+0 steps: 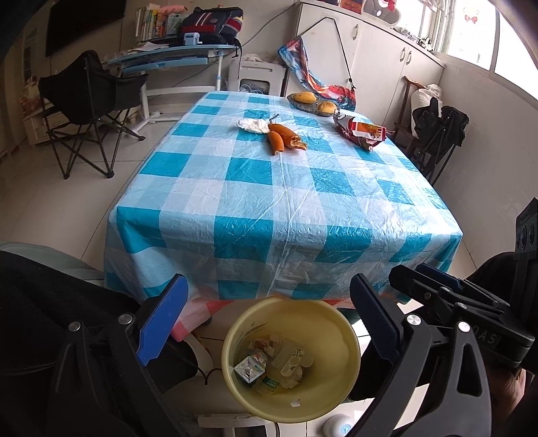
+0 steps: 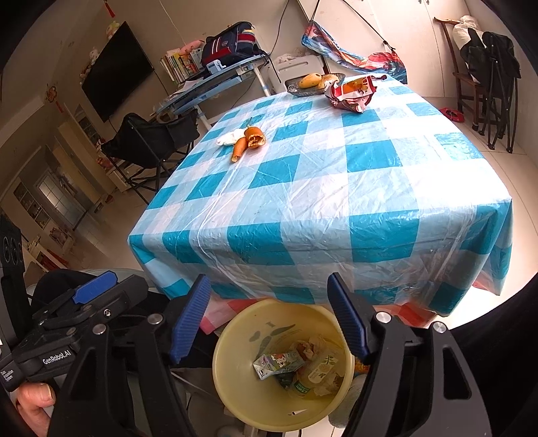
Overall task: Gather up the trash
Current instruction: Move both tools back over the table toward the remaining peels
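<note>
A yellow bin [image 1: 339, 339] [image 2: 235, 380] stands on the floor below the table's near edge and holds a small carton [image 1: 250, 368] [image 2: 277, 363], wrappers and other trash. My left gripper [image 1: 269, 322] and right gripper [image 2: 269, 319] both hover above it, open and empty. On the blue-checked table [image 1: 269, 188] [image 2: 336, 188] lie orange peels [image 1: 284, 137] [image 2: 250, 141], a white crumpled tissue [image 1: 254, 125] [image 2: 230, 137] and a red snack bag [image 1: 361, 131] [image 2: 353, 92], all at the far side.
A dish of mangoes [image 1: 312, 100] [image 2: 314, 82] sits at the table's far edge. A black folding chair [image 1: 90, 111] [image 2: 151, 141] stands left of the table, another [image 1: 437, 131] [image 2: 494, 74] at the right. A desk with a backpack [image 1: 212, 23] is behind.
</note>
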Motion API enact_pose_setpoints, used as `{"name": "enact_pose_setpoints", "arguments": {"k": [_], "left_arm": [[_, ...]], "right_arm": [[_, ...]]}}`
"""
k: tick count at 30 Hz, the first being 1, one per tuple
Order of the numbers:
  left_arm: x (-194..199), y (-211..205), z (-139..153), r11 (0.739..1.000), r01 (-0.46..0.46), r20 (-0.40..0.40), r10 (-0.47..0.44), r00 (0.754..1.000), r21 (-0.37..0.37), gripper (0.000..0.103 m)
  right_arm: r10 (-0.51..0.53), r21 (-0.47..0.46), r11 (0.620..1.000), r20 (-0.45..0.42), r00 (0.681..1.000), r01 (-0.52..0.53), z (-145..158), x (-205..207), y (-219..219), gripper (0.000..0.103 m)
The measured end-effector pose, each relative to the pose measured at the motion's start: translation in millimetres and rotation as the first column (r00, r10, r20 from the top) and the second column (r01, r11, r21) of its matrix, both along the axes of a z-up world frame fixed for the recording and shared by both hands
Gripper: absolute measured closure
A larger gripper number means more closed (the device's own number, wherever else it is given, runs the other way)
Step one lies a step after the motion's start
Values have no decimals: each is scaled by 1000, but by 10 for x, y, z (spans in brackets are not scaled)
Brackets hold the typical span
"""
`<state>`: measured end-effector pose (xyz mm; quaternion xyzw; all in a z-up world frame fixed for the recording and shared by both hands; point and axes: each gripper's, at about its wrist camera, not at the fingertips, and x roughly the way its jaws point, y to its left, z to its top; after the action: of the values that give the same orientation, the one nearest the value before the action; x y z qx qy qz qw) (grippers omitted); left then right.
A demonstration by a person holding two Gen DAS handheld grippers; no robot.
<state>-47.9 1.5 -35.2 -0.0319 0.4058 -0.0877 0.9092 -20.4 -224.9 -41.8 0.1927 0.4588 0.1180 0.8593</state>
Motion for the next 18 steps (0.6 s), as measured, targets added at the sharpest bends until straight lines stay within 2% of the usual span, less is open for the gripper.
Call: {"name": "enact_pose_setpoints", "arguments": {"k": [13,18], "left_arm": [[15,3,-4,1000,-4,5,4,1000,4,8],[149,67,127,1000,-29,45,29,999,-1,8]], "right_arm": [[21,-11,1000,-3,1000,-21,-6,13,60,33],[54,-23,998,26,998,-54,97,144,110,33]]}}
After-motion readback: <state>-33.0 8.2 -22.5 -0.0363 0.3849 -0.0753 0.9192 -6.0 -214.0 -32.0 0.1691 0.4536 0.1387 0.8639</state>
